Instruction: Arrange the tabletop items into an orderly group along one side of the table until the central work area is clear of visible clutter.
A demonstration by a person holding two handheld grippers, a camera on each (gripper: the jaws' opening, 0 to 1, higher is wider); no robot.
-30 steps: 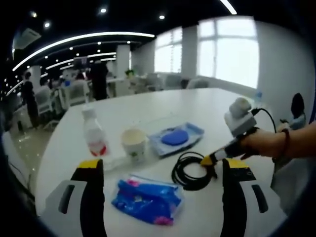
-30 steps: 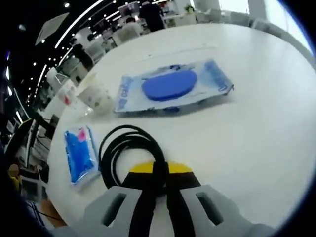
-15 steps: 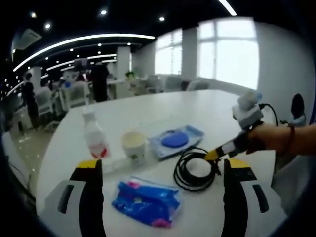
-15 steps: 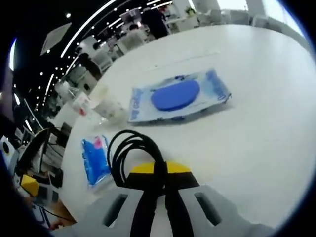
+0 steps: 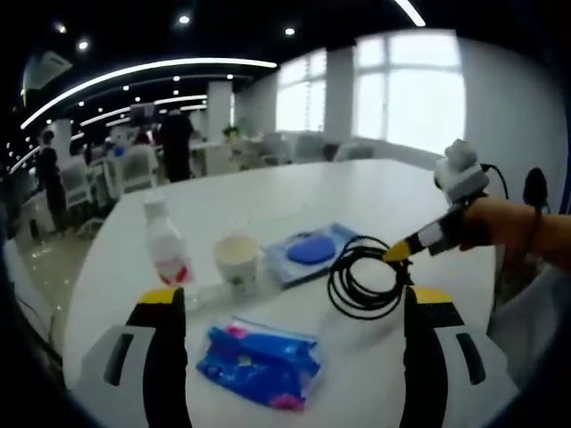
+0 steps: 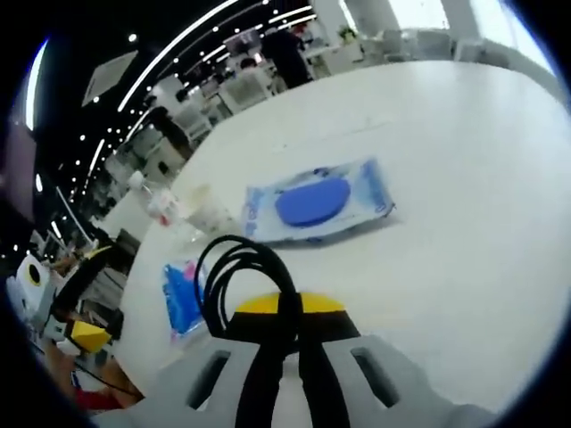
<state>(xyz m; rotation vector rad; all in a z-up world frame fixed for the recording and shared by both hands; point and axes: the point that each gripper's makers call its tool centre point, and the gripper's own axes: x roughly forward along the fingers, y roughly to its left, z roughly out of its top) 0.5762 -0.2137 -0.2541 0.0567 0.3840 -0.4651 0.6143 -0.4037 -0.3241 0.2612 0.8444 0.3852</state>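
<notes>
White round table (image 5: 268, 192) in an open office carries a wet-wipe pack (image 5: 314, 251), paper cup (image 5: 236, 257), bottle (image 5: 164, 241) and blue packet (image 5: 259, 364); the right gripper (image 6: 286, 314), jaws pinching the black cable coil (image 5: 366, 278) held clear of the table at 3 o'clock, should carry it level toward the row, while the left gripper (image 5: 285, 312) waits spread.

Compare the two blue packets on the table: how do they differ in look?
The wet-wipe pack is pale blue, flat, with a dark blue oval lid; the small packet is bright blue with pink marks and looks crumpled. The wet-wipe pack lies beside the paper cup, the small packet nearer the left gripper's jaws. Both lie flat.
</notes>
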